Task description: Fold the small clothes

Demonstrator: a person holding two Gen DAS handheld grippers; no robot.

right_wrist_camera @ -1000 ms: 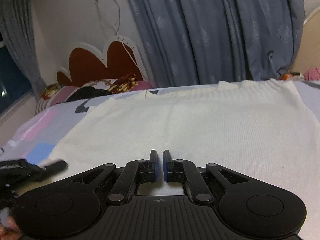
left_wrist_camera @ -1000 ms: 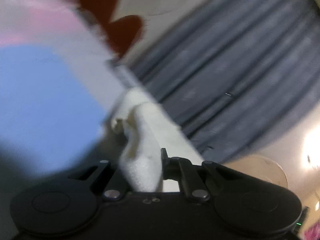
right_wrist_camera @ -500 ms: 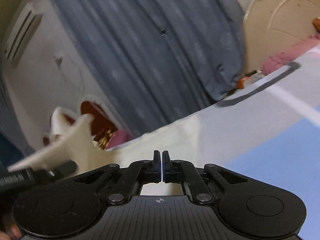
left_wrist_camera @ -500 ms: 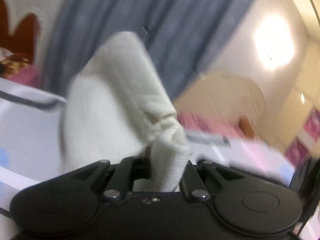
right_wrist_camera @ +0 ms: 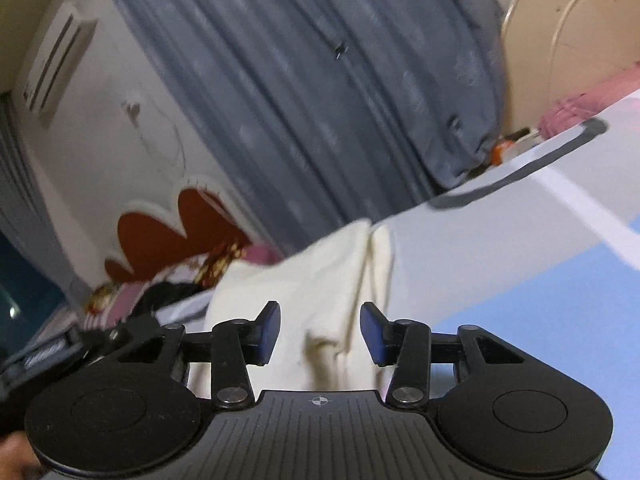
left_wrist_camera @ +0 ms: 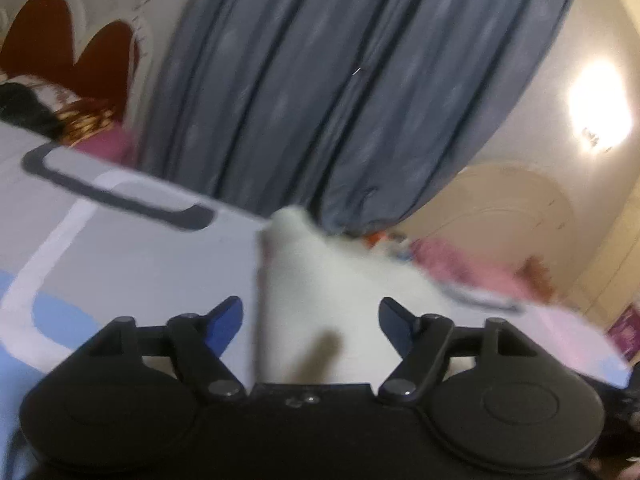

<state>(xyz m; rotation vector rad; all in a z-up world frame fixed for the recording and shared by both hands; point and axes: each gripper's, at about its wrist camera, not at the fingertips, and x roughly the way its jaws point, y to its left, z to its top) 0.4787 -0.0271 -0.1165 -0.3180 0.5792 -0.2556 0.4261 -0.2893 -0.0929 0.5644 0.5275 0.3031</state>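
Now cream sweater [right_wrist_camera: 320,280] lies folded.

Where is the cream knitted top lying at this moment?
In both wrist views the cream knitted top lies on the bedsheet, ahead of the open left gripper and right gripper, gripped by neither.

Left gripper [left_wrist_camera: 311,312] jaws spread wide, nothing clamped, with the blurred white garment [left_wrist_camera: 304,280] lying on the bedsheet [left_wrist_camera: 120,256] between and beyond the fingers, grey curtain [left_wrist_camera: 320,80] behind.
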